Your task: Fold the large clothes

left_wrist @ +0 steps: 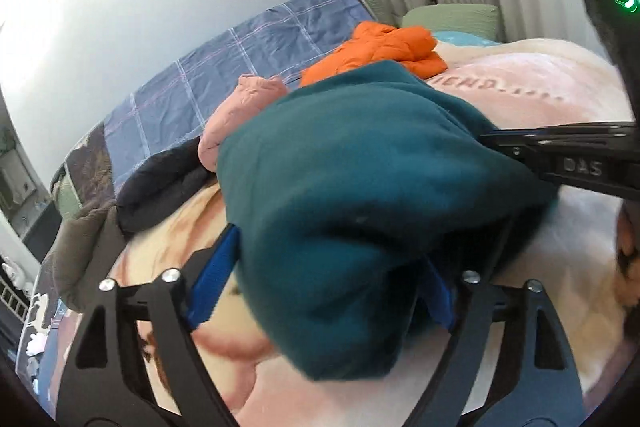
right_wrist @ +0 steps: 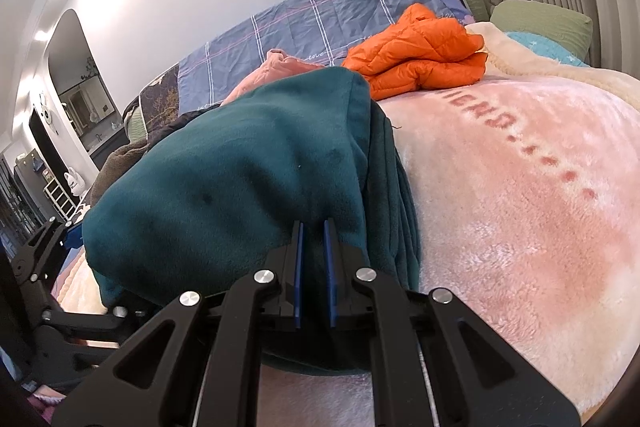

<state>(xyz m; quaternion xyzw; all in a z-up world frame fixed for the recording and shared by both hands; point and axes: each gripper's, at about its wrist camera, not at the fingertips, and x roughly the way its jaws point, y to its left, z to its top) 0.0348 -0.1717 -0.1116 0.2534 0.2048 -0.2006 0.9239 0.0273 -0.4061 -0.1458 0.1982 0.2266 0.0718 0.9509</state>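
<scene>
A dark teal fleece garment (left_wrist: 360, 167) is bundled on the pink plush blanket (left_wrist: 540, 87) of the bed. My left gripper (left_wrist: 320, 287) has its blue pads wide apart, with a thick fold of the teal fleece between them. My right gripper (right_wrist: 314, 267) has its blue pads close together, pinching the near edge of the teal garment (right_wrist: 240, 179). The right gripper also shows in the left wrist view (left_wrist: 560, 163), gripping the fleece's right side. The left gripper shows at the lower left of the right wrist view (right_wrist: 44, 247).
An orange puffer jacket (right_wrist: 420, 55), a pink garment (right_wrist: 280, 67) and a dark garment (left_wrist: 160, 187) lie behind the fleece. A blue checked quilt (right_wrist: 340, 11) runs along the wall. Green pillows (right_wrist: 544, 23) sit at the head. The pink blanket (right_wrist: 520, 207) stretches to the right.
</scene>
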